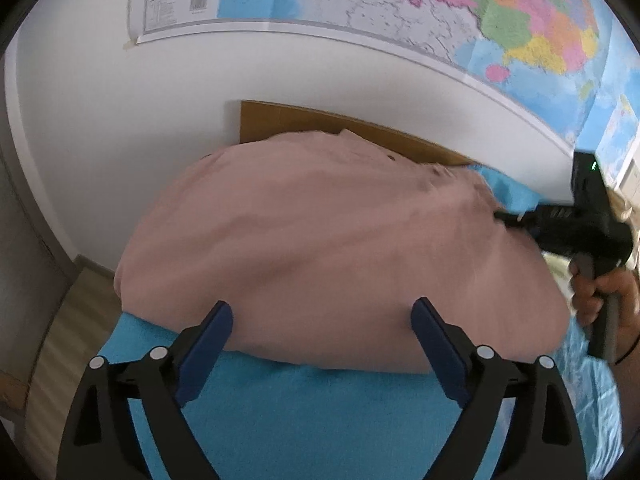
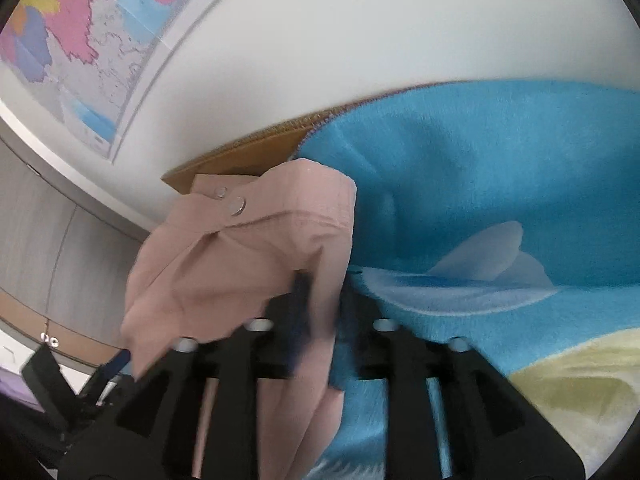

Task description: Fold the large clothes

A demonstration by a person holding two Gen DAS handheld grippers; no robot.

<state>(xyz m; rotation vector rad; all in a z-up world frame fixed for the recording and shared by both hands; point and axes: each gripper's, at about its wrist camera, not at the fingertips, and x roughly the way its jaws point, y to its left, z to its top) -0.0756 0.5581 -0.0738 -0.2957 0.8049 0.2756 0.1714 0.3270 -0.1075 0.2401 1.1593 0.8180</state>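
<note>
Pink garment (image 1: pixel 304 240) lay on the blue blanket (image 1: pixel 288 412); left tool (image 1: pixel 322 316) gaped wide and empty, right tool (image 2: pixel 320 308) pinched its fabric.

left hand-held gripper (image 1: pixel 322 318) spread wide, right hand-held gripper (image 2: pixel 320 300) part-closed

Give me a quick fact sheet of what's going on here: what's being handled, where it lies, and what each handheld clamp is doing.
Garment: pink garment, metal snap buttons
Surface: blue blanket
Left gripper: jaws wide open at the garment's near edge, holding nothing
Right gripper: a fold of the garment lies between its fingers; grip unclear through blur
Hand: holds the right gripper's handle
Background: wall map, cardboard against the wall
</note>
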